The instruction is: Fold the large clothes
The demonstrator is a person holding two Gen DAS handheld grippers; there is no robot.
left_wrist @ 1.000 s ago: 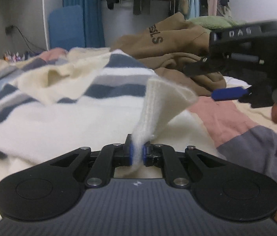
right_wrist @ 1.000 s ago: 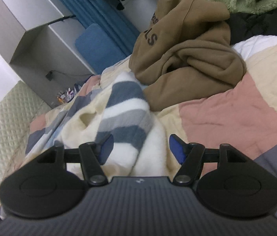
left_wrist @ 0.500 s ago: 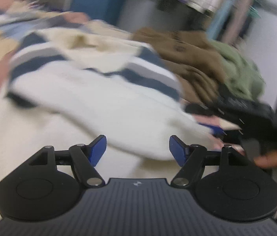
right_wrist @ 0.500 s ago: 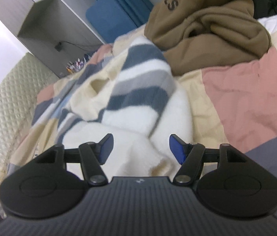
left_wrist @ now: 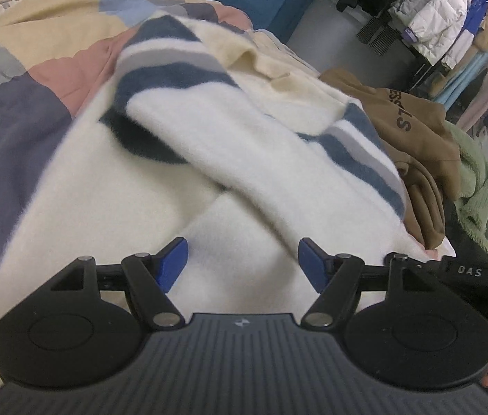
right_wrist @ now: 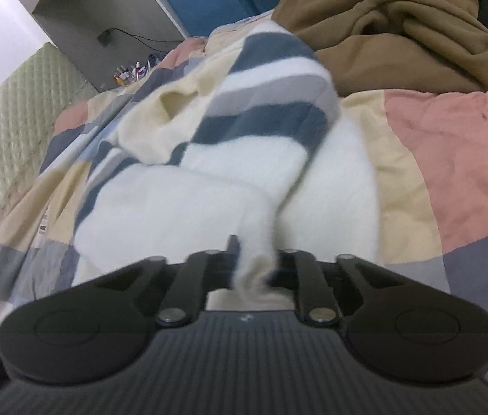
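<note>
Fold mid-way: fluffy cream sweater with navy-grey stripes, sleeves crossed in

Right gripper just clamped its hem; left gripper apart, empty; body fold pending

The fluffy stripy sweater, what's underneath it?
The stripy sweater lies on a patchwork quilt of pink, cream and grey squares, which shows all around it. What the quilt looks like right under the sweater is covered. The right gripper pinches a white fold of it.

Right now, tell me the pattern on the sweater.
The sweater is white fleece with navy and grey stripes and a cream collar, clearest in the right wrist view.
</note>
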